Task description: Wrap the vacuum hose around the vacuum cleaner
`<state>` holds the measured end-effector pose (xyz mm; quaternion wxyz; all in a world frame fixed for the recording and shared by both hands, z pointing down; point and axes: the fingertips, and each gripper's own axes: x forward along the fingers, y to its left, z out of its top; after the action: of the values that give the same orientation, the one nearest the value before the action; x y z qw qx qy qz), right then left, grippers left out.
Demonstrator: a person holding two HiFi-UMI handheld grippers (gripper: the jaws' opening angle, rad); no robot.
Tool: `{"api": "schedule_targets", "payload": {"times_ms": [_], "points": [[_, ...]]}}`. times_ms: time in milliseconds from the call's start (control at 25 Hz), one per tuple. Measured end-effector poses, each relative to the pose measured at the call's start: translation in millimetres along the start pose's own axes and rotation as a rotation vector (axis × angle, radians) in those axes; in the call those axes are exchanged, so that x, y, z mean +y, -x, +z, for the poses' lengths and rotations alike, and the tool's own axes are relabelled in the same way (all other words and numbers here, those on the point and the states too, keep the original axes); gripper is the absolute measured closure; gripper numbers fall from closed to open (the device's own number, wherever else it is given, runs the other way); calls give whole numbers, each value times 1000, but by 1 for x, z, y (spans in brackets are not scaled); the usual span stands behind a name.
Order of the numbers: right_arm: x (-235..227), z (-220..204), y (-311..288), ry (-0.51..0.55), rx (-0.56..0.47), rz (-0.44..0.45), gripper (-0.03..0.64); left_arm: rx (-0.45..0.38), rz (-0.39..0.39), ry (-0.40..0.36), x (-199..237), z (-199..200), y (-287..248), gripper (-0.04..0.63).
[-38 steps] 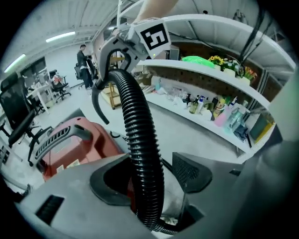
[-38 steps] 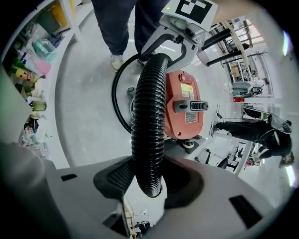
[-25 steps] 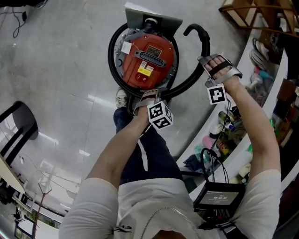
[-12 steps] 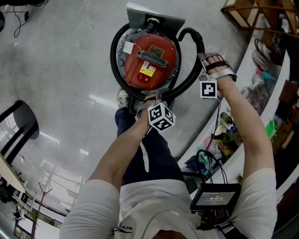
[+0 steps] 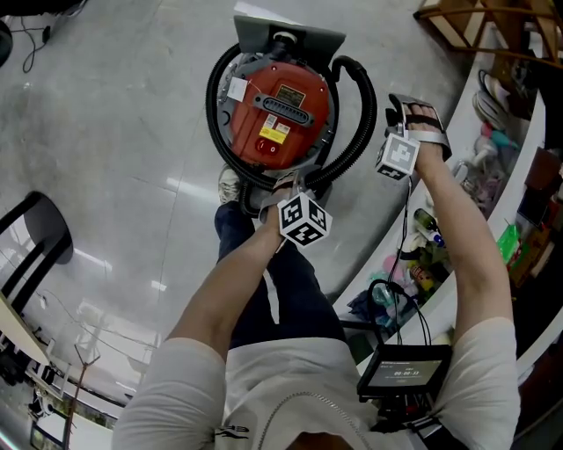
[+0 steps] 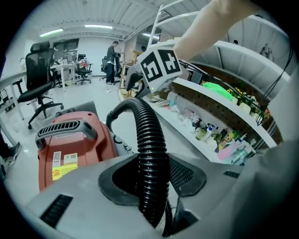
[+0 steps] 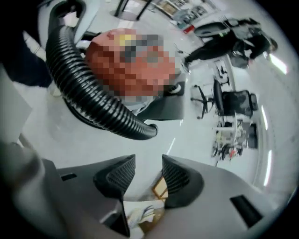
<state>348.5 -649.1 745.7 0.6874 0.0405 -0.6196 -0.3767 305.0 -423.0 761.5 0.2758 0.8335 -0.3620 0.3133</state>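
The red vacuum cleaner [image 5: 277,110] stands on the floor in front of my feet. Its black ribbed hose [image 5: 359,132] loops round the left, near and right sides of the body, and its free end curls at the far right. My left gripper [image 5: 286,183] is below the vacuum, shut on the hose [image 6: 152,154], which runs up between the pads of the left gripper [image 6: 152,176]. My right gripper [image 5: 394,110] is right of the hose. In the right gripper view my right gripper [image 7: 147,163] is open and empty, and the hose end [image 7: 142,130] lies just beyond the fingertips.
A curved white shelf [image 5: 457,255] full of bottles and clutter runs along the right. A black office chair [image 5: 35,237] stands at the left. Wooden furniture [image 5: 493,26] is at the top right. My shoe [image 5: 229,185] is close to the vacuum's near side.
The hose's free end has swung in toward the vacuum. My right hand has rolled and drawn a little away from the hose. The left gripper has kept its place on the hose.
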Motion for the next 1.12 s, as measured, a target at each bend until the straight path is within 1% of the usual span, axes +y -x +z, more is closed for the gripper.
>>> {"api": "schedule_targets", "payload": {"times_ms": [80, 160, 240, 320, 400, 520, 680, 760, 920, 960, 1120], "points": [[1, -12, -4, -180, 31, 59, 439, 2, 5, 4, 0, -1, -1, 428], [4, -17, -4, -340, 39, 118, 439, 5, 9, 3, 0, -2, -1, 428], [5, -16, -3, -472, 24, 164, 439, 9, 11, -4, 0, -3, -2, 428], [4, -12, -2, -581, -1, 194, 439, 13, 13, -6, -1, -4, -3, 428], [0, -6, -1, -659, -26, 212, 440, 16, 17, -5, 0, -4, -4, 428], [-2, 5, 1, -746, -66, 250, 439, 21, 23, -12, 2, -5, -4, 428], [6, 23, 1, -894, -90, 357, 439, 23, 28, -16, 3, -5, -5, 428], [11, 29, 2, -996, -92, 413, 439, 31, 32, -19, 3, -7, -5, 428], [17, 36, 2, -1247, -98, 530, 439, 46, 50, -34, 4, -12, -8, 428], [20, 37, 1, -1289, -97, 549, 439, 48, 55, -38, 4, -13, -9, 428], [32, 39, -5, -1348, -69, 552, 439, 57, 74, -43, 4, -16, -13, 428]]}}
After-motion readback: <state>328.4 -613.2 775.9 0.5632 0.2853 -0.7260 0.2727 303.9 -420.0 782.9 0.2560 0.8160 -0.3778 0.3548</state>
